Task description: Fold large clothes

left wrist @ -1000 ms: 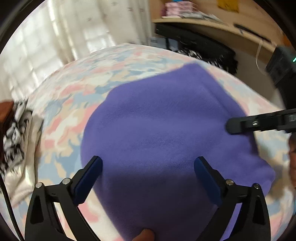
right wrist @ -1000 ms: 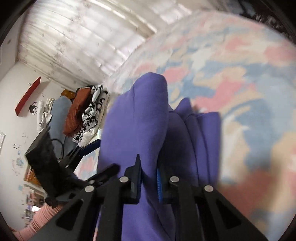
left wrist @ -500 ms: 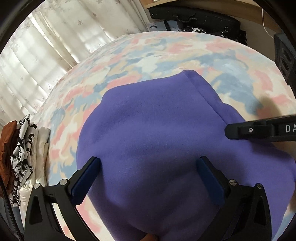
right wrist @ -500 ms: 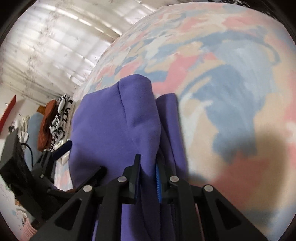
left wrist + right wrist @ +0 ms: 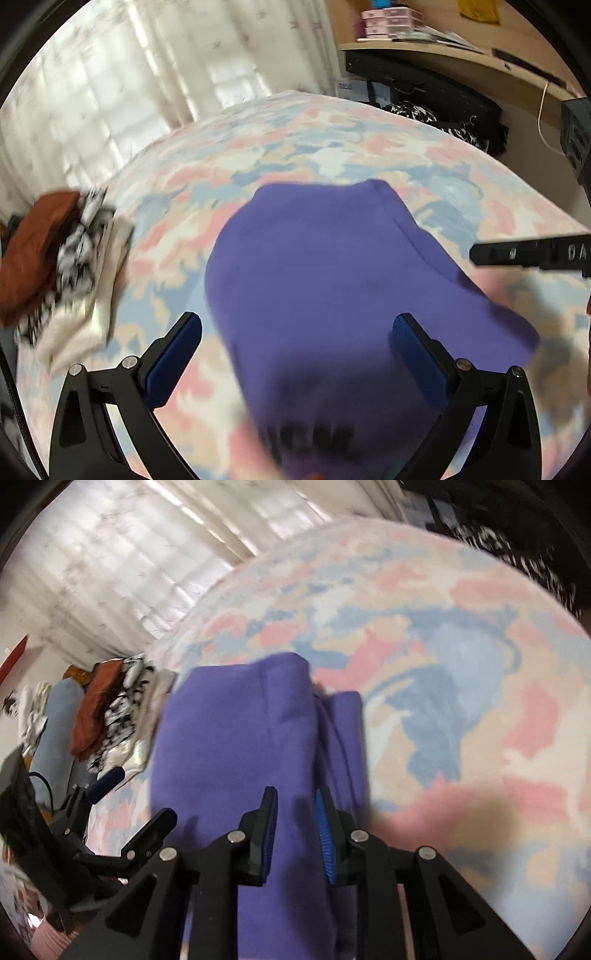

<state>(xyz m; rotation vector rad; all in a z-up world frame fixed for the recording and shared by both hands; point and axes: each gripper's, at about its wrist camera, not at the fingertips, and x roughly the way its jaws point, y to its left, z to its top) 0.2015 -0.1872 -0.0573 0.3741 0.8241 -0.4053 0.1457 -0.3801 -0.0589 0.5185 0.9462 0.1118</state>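
A purple fleece garment (image 5: 325, 277) lies folded on the pastel patchwork bedsheet (image 5: 332, 147). My left gripper (image 5: 295, 321) hovers over its near part, open wide, with nothing between the blue pads. From the right edge of the left wrist view, a finger of my right gripper (image 5: 517, 254) reaches toward the garment's right edge. In the right wrist view my right gripper (image 5: 295, 794) straddles the garment (image 5: 229, 738) at its layered right edge. Its jaws are opening; cloth shows in the gap, and the pads stand off it.
A pile of rust, black-and-white and cream clothes (image 5: 55, 258) sits at the bed's left side, also seen as a clothes pile (image 5: 110, 701). Curtains (image 5: 147, 92) hang behind the bed. A wooden desk (image 5: 461, 55) with a black bag (image 5: 424, 92) beneath stands at back right.
My right gripper's jaws have parted and let go of the purple fold they were pinching. Both grippers have drawn back from the garment, which now rests flat on the bed.
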